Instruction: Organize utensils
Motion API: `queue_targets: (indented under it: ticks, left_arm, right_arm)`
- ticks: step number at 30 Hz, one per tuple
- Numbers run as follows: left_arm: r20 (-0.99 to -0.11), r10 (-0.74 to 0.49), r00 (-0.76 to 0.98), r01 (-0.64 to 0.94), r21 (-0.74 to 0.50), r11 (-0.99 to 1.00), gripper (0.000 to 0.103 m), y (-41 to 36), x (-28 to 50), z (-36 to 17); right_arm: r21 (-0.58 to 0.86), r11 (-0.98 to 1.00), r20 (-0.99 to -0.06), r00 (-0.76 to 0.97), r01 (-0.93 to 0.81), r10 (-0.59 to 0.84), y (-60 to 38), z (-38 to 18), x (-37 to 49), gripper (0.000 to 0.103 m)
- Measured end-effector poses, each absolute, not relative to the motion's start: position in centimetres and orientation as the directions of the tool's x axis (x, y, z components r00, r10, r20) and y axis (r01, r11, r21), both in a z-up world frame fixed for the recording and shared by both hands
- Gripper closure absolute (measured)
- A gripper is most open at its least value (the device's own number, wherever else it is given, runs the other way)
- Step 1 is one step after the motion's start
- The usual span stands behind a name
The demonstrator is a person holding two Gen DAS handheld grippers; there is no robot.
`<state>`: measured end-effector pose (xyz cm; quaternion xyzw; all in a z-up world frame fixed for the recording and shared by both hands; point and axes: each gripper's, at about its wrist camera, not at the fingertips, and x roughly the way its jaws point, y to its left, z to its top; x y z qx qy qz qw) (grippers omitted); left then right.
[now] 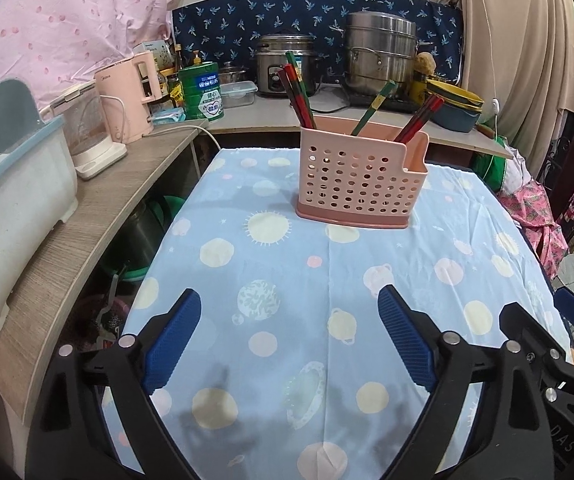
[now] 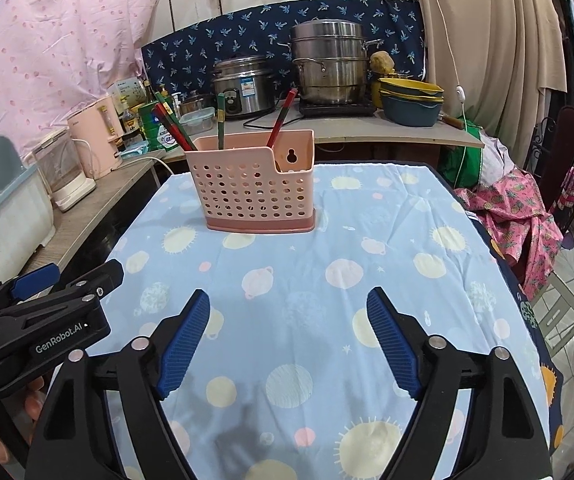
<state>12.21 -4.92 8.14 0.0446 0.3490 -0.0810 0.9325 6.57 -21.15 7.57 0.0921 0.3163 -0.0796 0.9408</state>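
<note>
Both grippers are held wide open and empty over the counter (image 1: 271,264): left gripper (image 1: 289,300), right gripper (image 2: 289,300). Chopsticks (image 1: 299,96) are stood in the holder (image 1: 357,176).

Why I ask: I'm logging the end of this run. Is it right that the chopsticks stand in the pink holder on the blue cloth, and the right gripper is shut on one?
Not quite. The chopsticks do stand in the pink holder on the blue cloth, but the right gripper is open and holds nothing, as the right wrist view shows.
</note>
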Motion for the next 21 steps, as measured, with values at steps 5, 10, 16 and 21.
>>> queue_targets:
  ticks: [5, 10, 16, 21]
  left_arm:
    - [-0.655, -0.117, 0.746, 0.181, 0.031, 0.983, 0.013, -4.90, 12.01, 8.19]
    - [-0.656, -0.114, 0.746, 0.179, 0.032, 0.983, 0.010, -4.89, 11.99, 8.15]
    - [-0.658, -0.108, 0.745, 0.173, 0.034, 0.984, 0.008, -4.75, 12.07, 8.04]
    - [-0.662, -0.105, 0.742, 0.174, 0.040, 0.984, 0.007, -4.86, 12.10, 7.71]
  right_arm:
    - [0.114, 0.970, -0.603, 0.791, 0.214, -0.104, -21.12, 7.54, 6.55, 0.020]
    - [0.112, 0.969, -0.604, 0.789, 0.218, -0.108, -21.18, 7.44, 6.59, 0.018]
    - [0.114, 0.969, -0.610, 0.785, 0.221, -0.107, -21.29, 7.22, 6.65, 0.006]
    - [0.098, 0.969, -0.608, 0.785, 0.226, -0.122, -21.20, 7.08, 6.63, 0.006]
